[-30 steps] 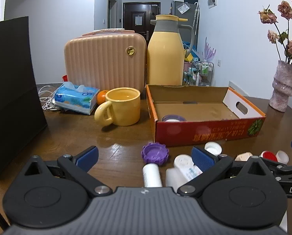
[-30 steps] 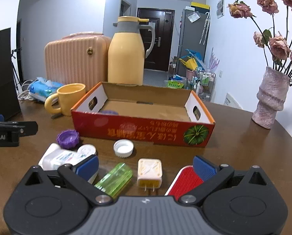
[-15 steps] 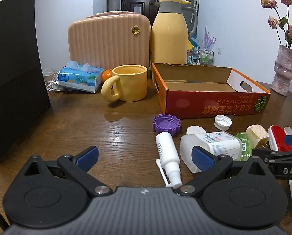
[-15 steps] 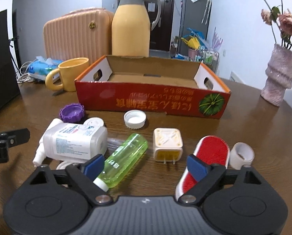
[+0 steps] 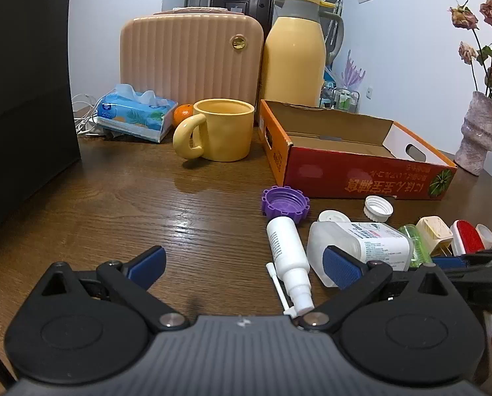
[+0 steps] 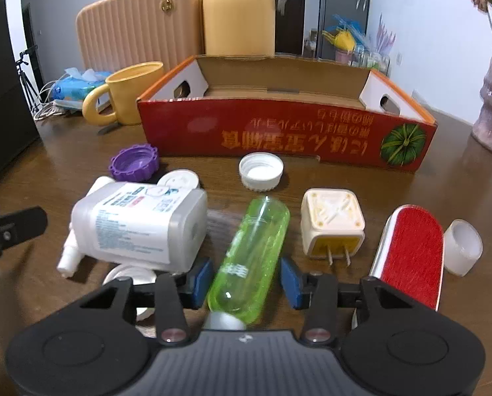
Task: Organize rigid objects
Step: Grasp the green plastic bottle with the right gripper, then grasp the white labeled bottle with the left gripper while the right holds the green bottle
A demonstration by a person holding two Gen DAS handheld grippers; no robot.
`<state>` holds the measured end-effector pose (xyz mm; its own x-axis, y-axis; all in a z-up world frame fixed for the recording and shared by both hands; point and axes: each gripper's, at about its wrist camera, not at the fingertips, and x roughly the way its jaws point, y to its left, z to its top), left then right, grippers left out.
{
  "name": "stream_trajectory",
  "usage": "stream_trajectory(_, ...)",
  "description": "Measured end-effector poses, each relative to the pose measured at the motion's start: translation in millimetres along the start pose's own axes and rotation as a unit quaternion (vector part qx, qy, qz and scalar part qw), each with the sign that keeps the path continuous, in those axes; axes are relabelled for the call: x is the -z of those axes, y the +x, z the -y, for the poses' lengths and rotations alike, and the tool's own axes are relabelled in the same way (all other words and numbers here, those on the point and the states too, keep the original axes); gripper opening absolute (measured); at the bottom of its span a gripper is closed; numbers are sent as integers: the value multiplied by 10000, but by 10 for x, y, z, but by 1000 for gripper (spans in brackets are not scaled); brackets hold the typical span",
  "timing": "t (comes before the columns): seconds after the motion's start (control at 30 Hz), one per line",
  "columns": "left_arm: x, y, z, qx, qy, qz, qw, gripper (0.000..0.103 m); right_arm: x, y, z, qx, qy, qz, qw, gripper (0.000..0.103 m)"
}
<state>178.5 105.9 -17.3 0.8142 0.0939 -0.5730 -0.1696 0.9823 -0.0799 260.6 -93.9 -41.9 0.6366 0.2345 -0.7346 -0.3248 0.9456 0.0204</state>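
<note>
On the brown wooden table (image 5: 120, 204), in front of the red cardboard box (image 6: 289, 135), a scatter of small things lies in a loose row. The right gripper (image 6: 246, 279) sits low over the lying green transparent bottle (image 6: 251, 257), its blue pads narrowed to either side of the bottle's lower body; whether they touch it I cannot tell. Just left of the bottle lies a white square bottle (image 6: 140, 227) on its side, and right of it a cream plug adapter (image 6: 331, 226) with prongs toward the camera, then a red lint brush (image 6: 414, 254) and a small white cup (image 6: 462, 246). A white screw cap (image 6: 261, 171) and a purple lid (image 6: 134, 165) rest nearer the box.

The left gripper (image 5: 244, 264) hovers with fingers spread wide, holding nothing; a white spray bottle (image 5: 289, 257) lies between them on the table. Behind stand a yellow mug (image 5: 219, 130), a tissue pack (image 5: 135, 112), a pink case (image 5: 191, 59) and a yellow thermos jug (image 5: 295, 52).
</note>
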Motion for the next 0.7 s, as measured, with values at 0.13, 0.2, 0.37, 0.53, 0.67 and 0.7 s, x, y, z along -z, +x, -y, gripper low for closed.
stream_trajectory(0.13,1,-3,-14,17,-53,21,10000,103,29,-12,57,-106,90,121,9998,31)
stream_trajectory(0.2,-1,-9,-15,14,-63,54,10000,103,51,-23,65,-121,92,185,9997,31)
stream_trajectory(0.37,-6,8,15,-38,-57,52,10000,103,64,-40,139,-186,243,242,9992,30)
stream_trajectory(0.53,-35,-14,65,-50,-68,100,9999,103,68,-157,201,-318,326,468,9979,30)
stream_trajectory(0.67,-56,-36,149,-39,-34,110,9999,103,58,-262,254,-390,385,652,9964,30)
stream_trajectory(0.7,-65,-36,177,-32,-28,106,9999,103,54,-287,276,-400,408,698,9959,30)
